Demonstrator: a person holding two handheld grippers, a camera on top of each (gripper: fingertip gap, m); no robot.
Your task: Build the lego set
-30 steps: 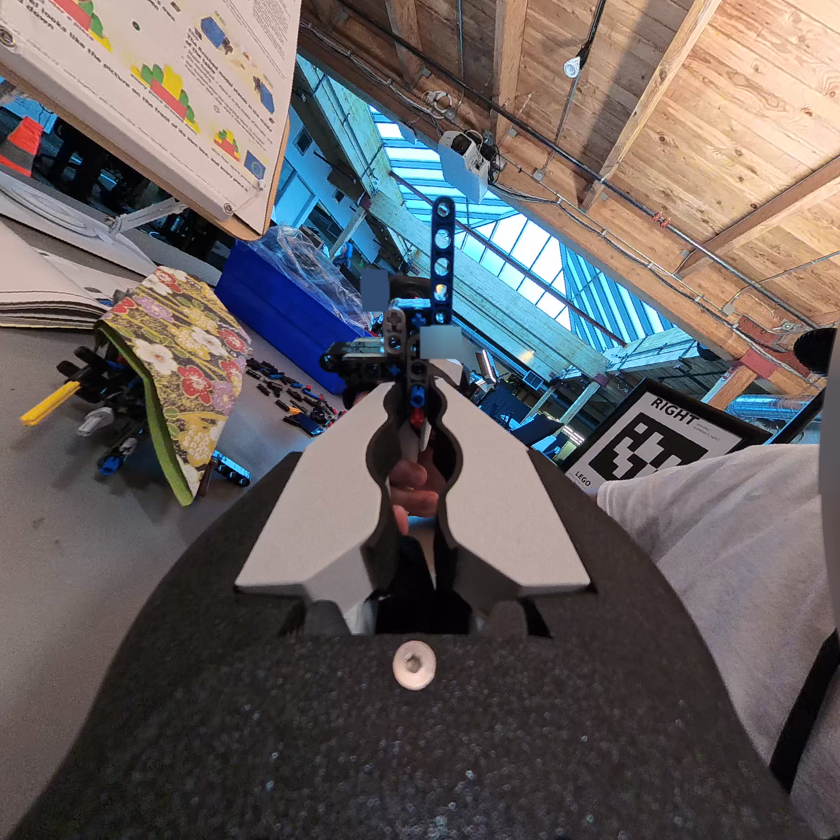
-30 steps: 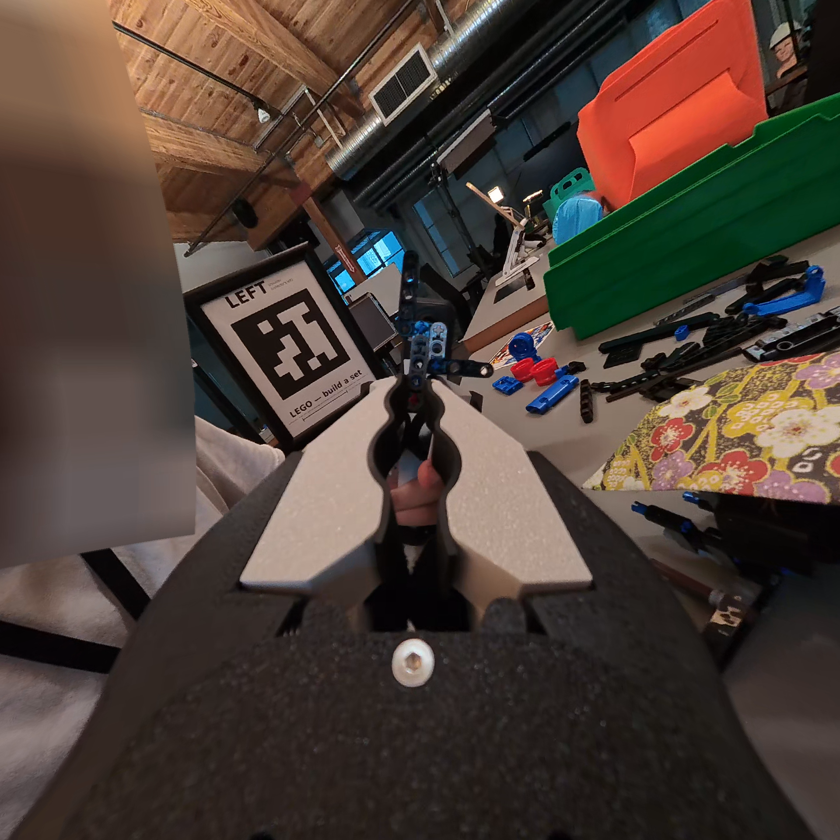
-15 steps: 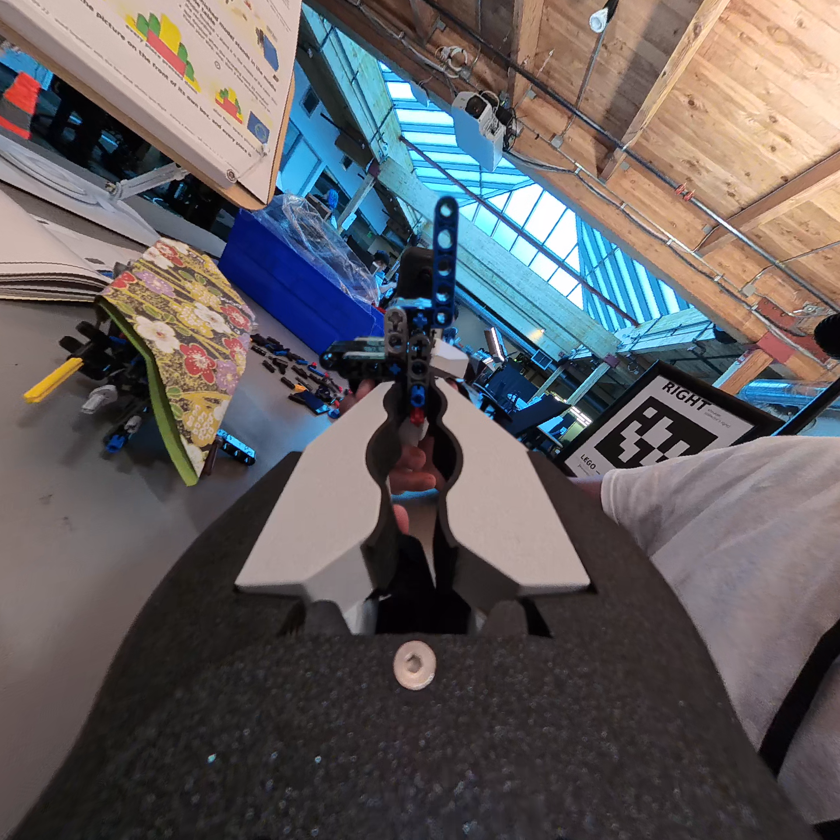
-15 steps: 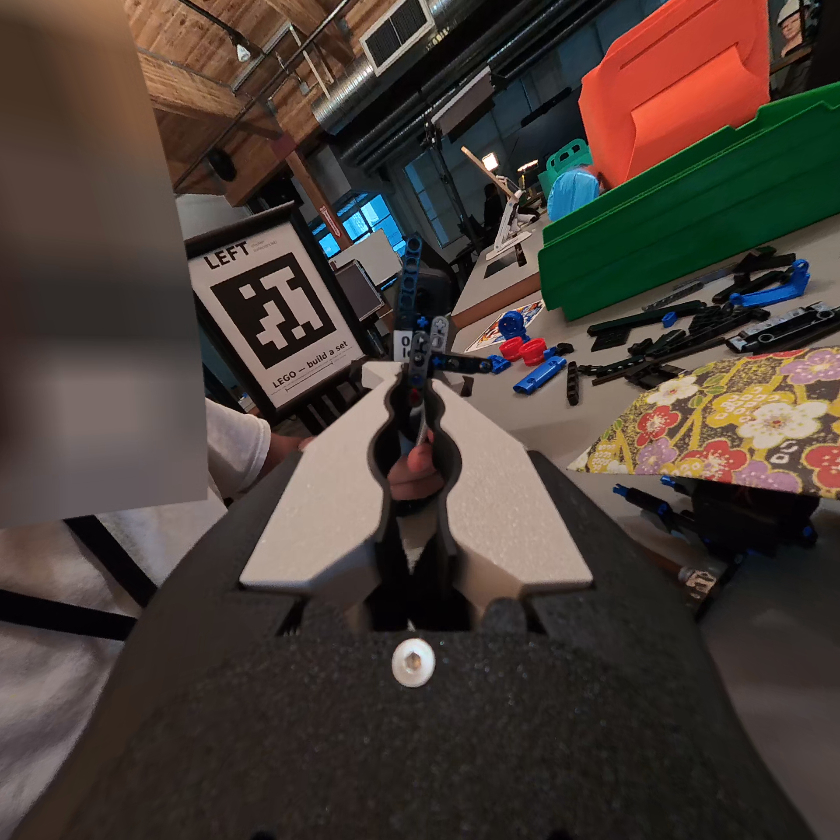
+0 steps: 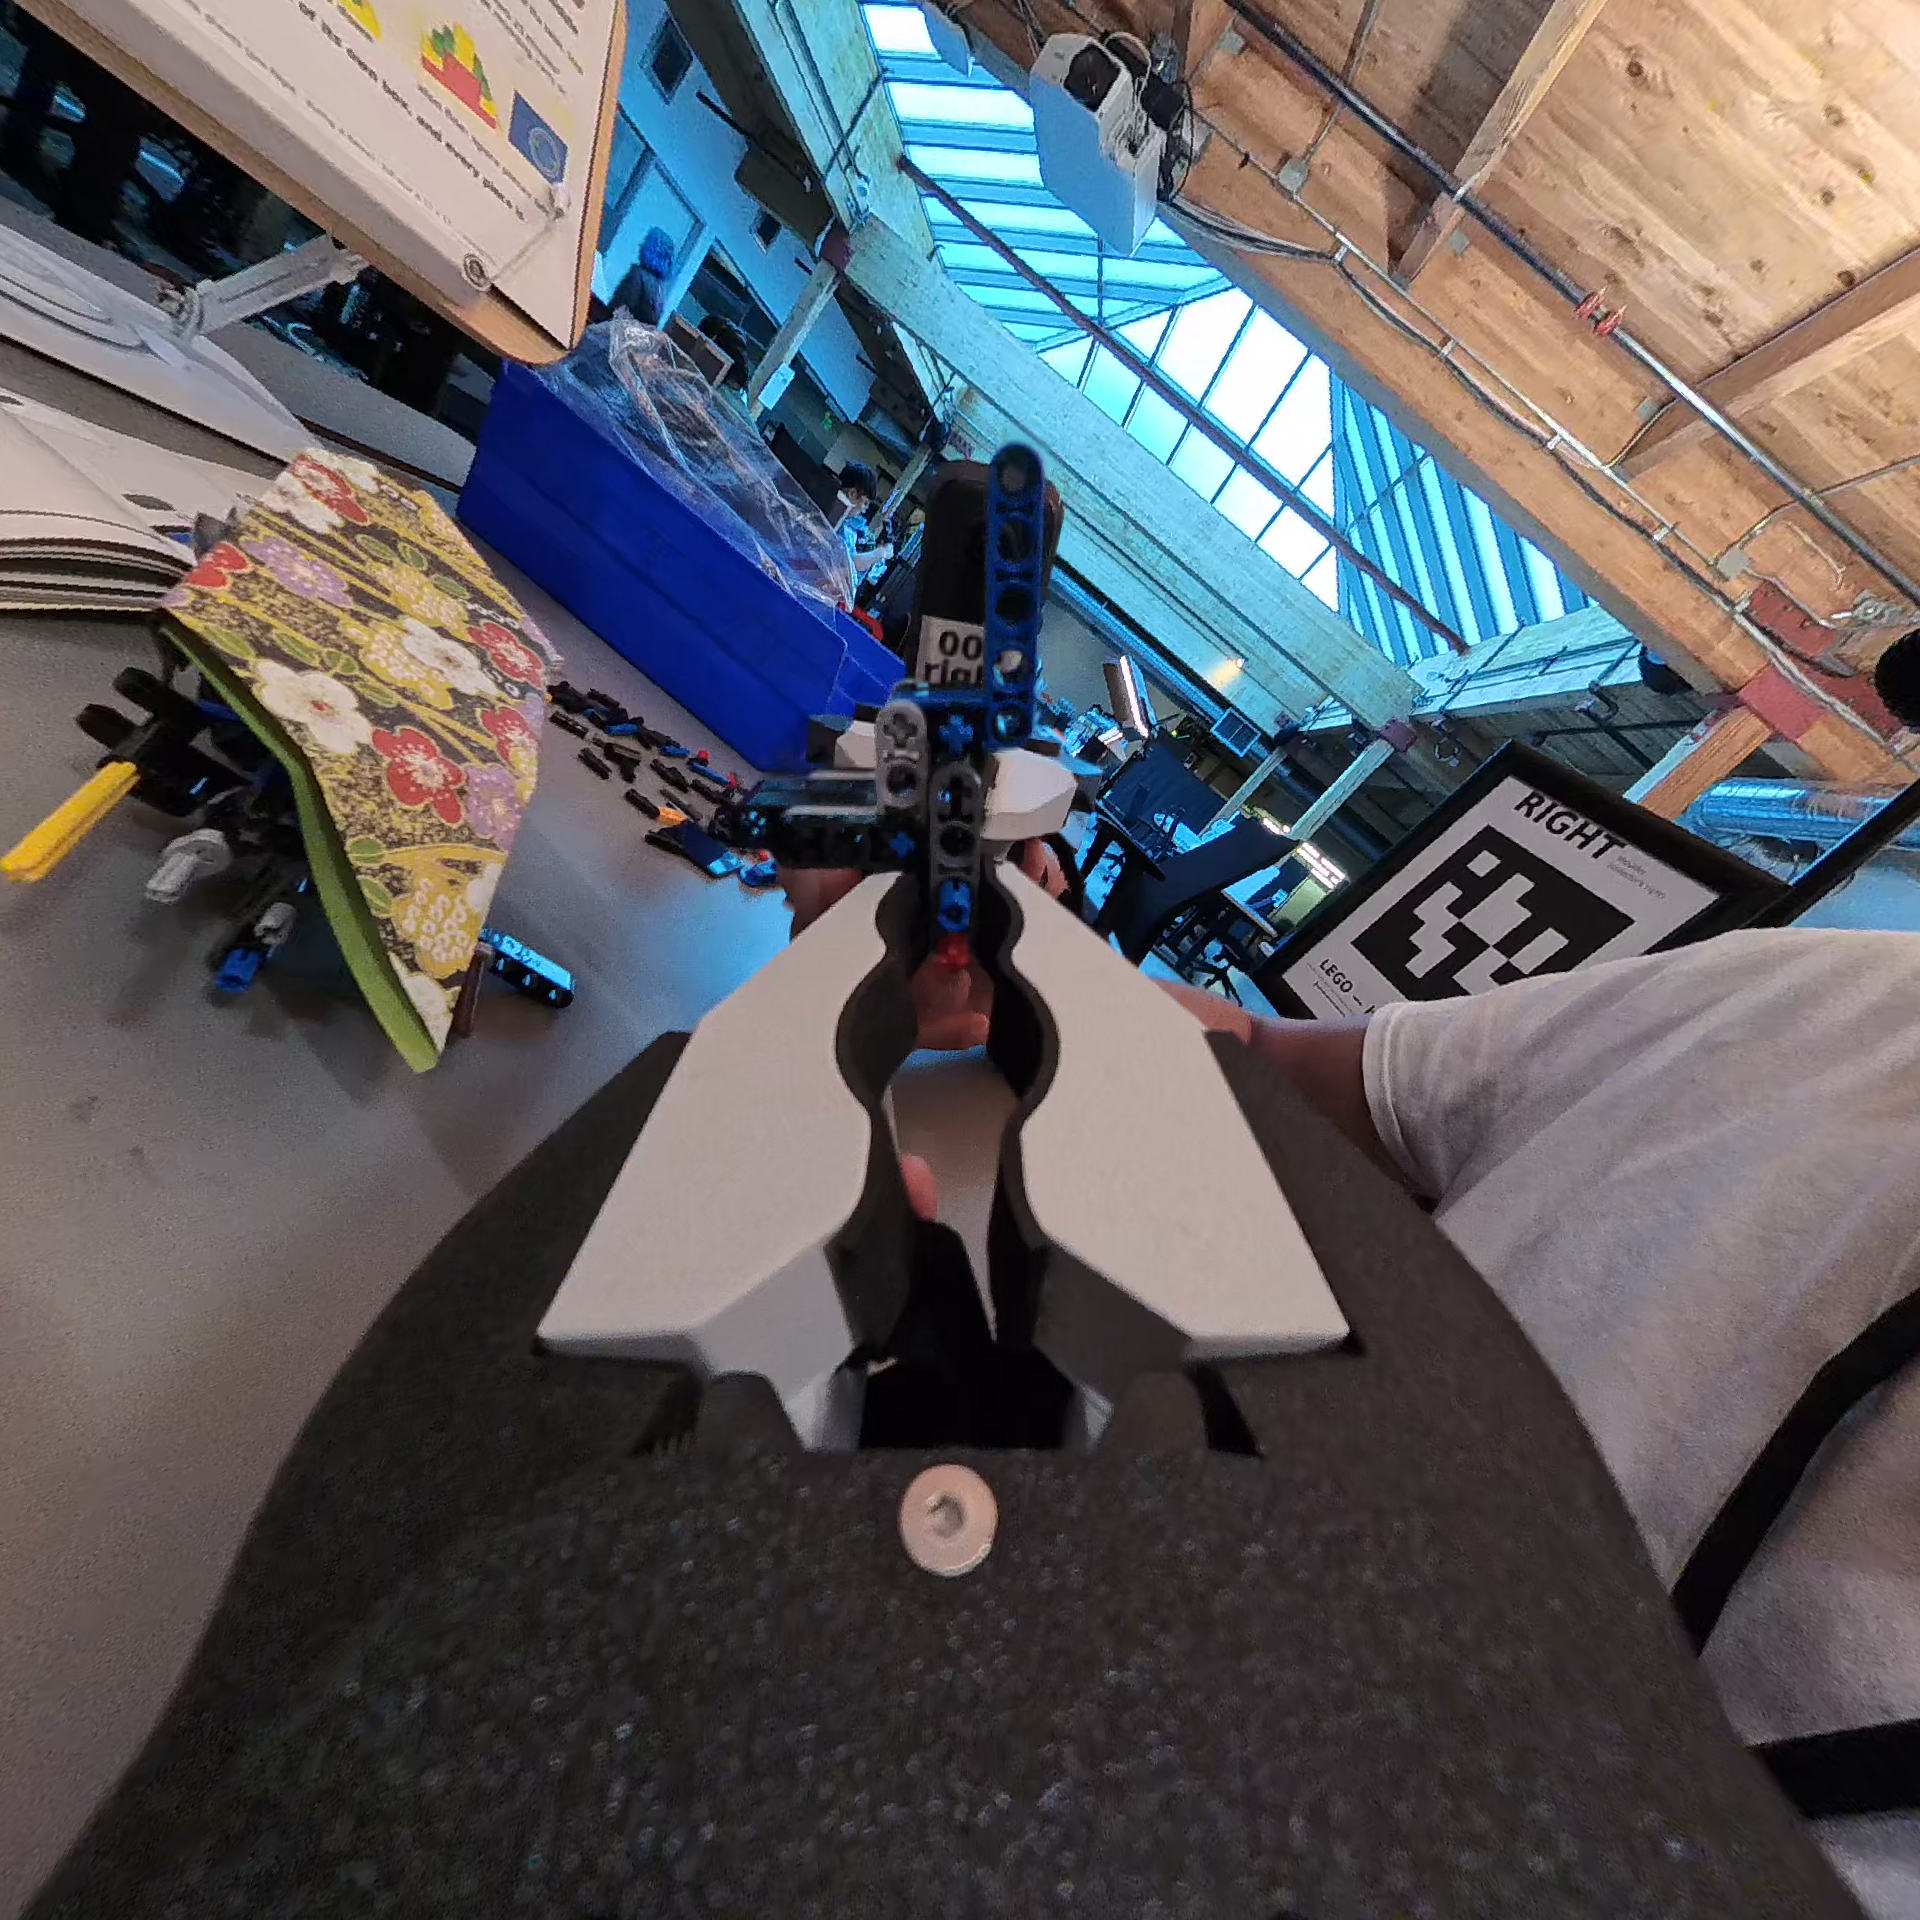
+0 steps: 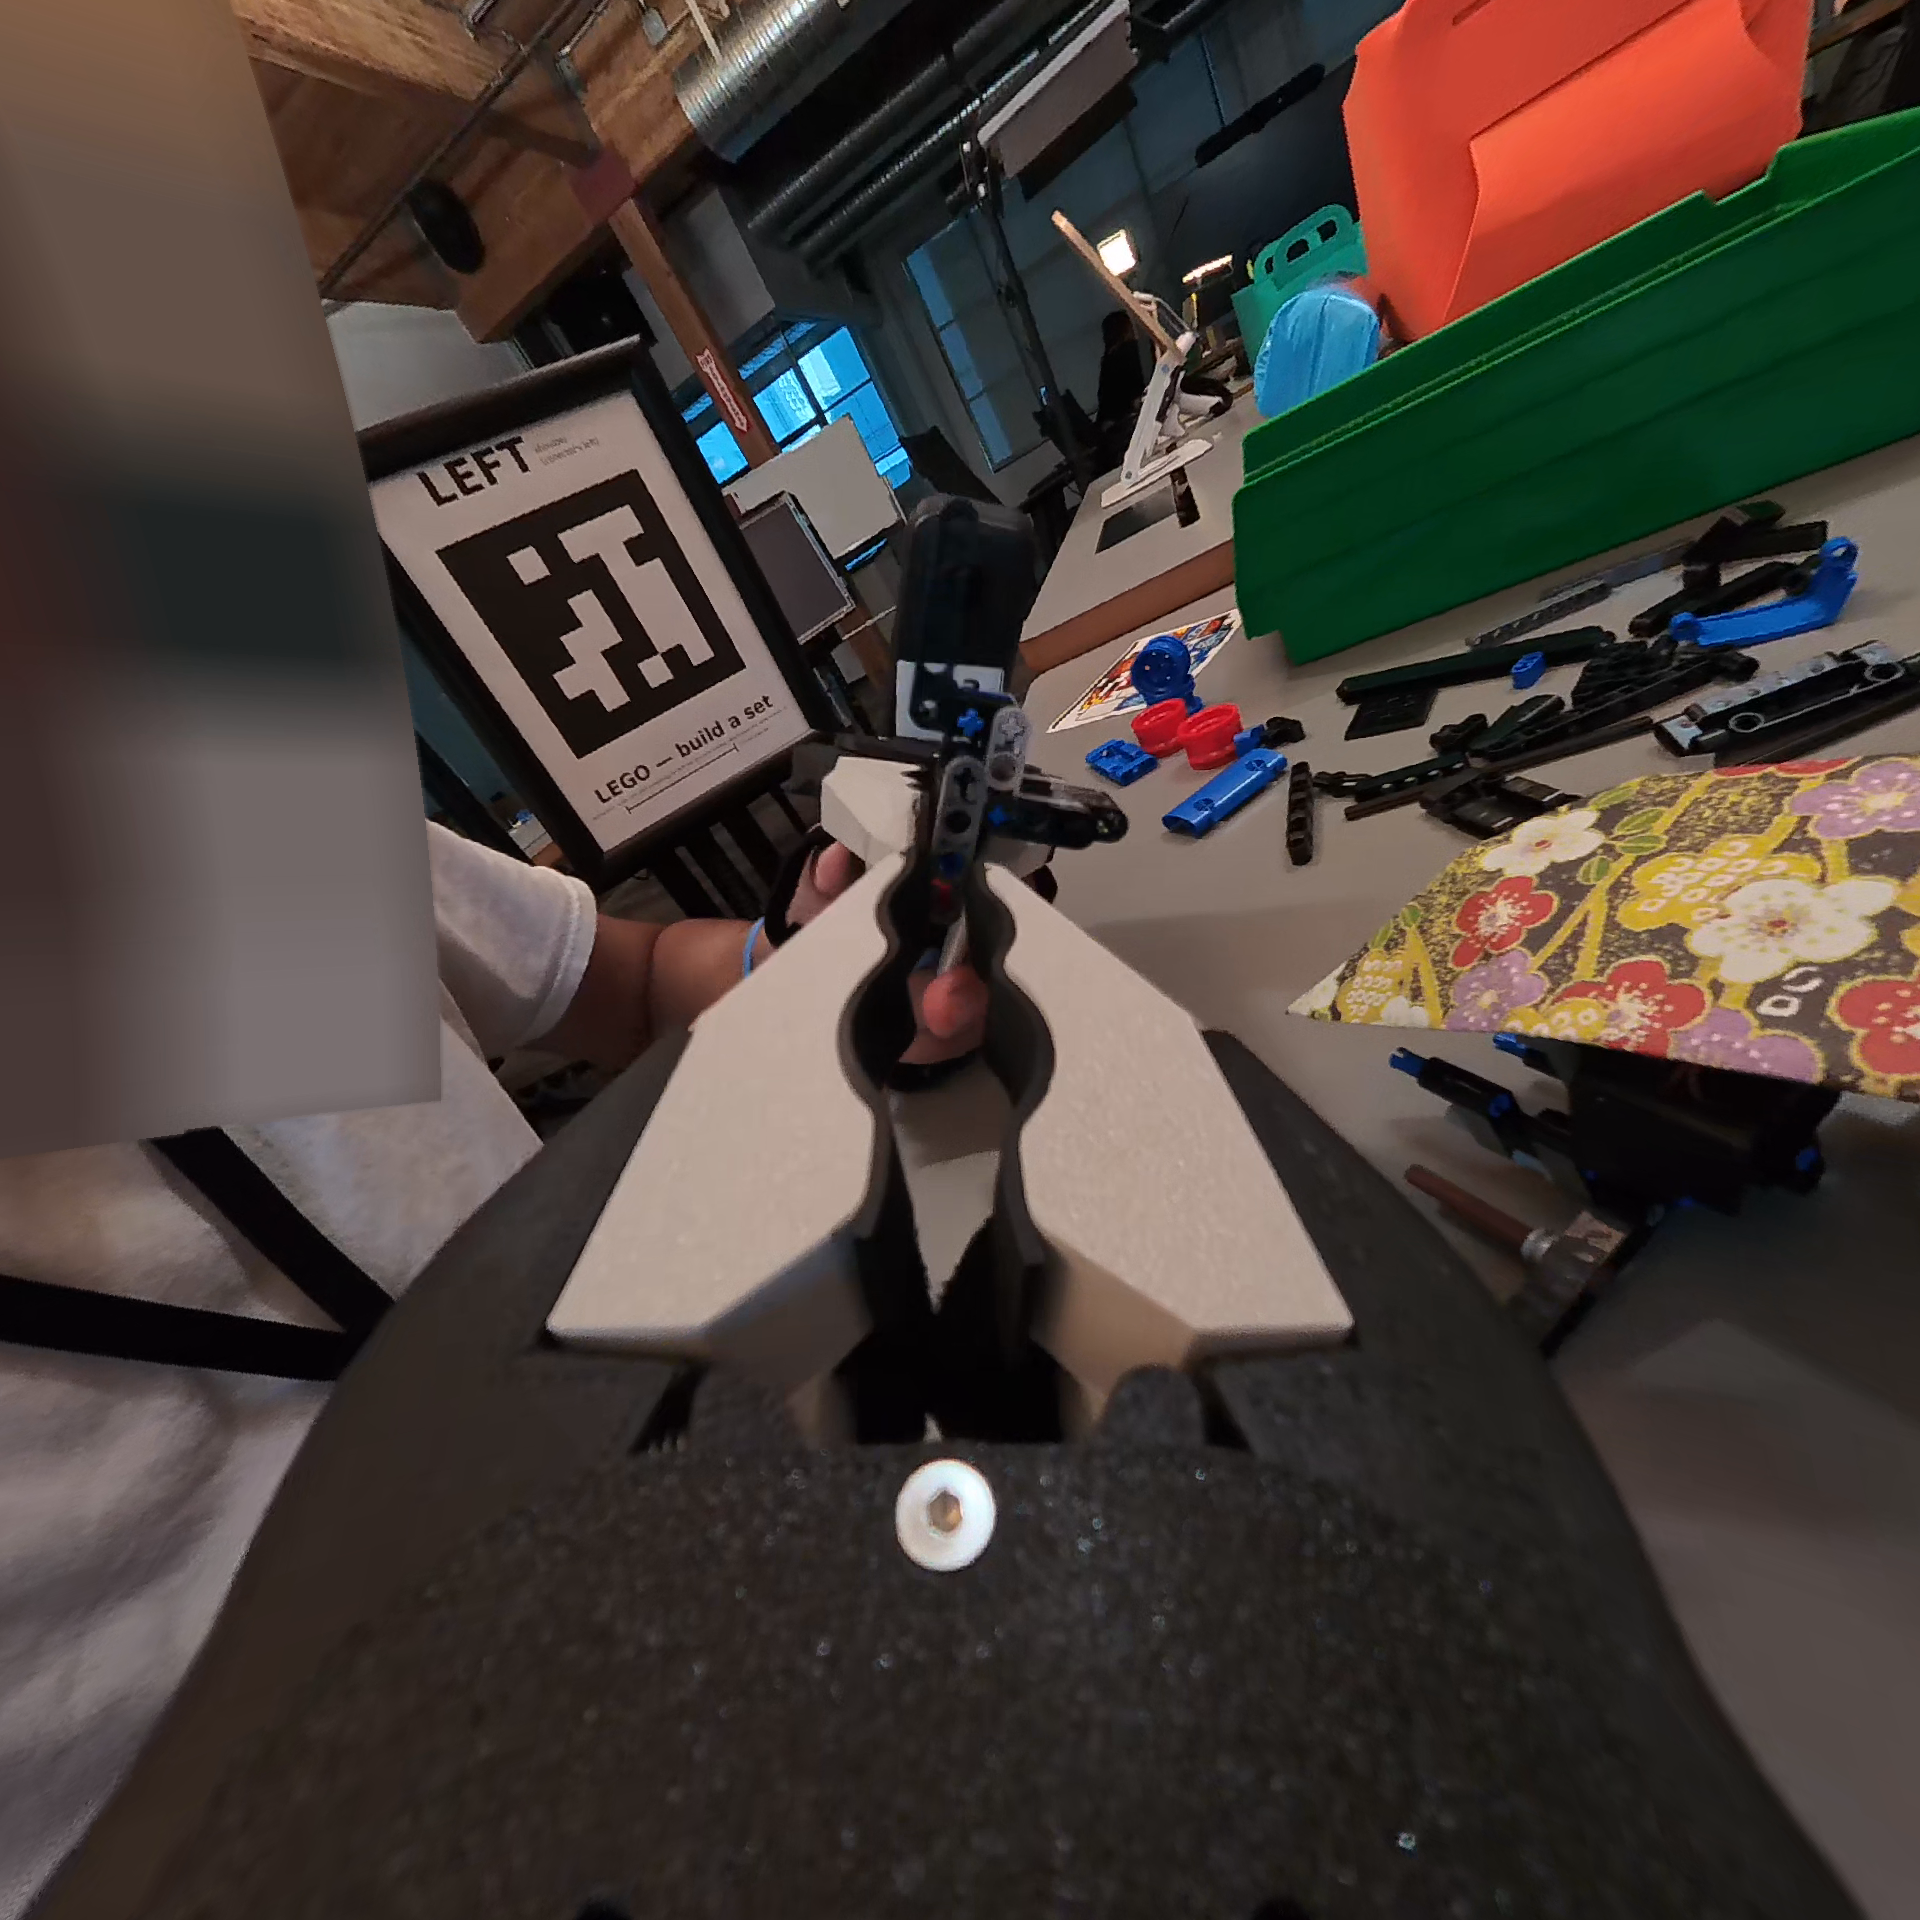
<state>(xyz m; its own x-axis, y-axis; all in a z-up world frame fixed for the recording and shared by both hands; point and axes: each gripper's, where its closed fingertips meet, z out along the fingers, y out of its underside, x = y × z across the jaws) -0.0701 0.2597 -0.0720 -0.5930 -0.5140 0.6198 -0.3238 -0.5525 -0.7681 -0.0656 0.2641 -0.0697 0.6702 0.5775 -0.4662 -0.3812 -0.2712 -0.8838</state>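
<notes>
We see the left gripper (image 5: 948, 914) with fingers closed on the lego assembly (image 5: 940, 790), pinched at its lower stem between the tips. The right gripper (image 6: 945, 883) clamps the same assembly (image 6: 971, 790) from the opposite side, above the worktop (image 6: 1662, 1455).

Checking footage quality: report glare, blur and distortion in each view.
Left wrist view: bright blue-white skylight windows backlight the small black-and-blue lego assembly; fisheye bends the edges. Right wrist view: dimmer, the floral patterned cloth sharp, a masking patch at left.
</notes>
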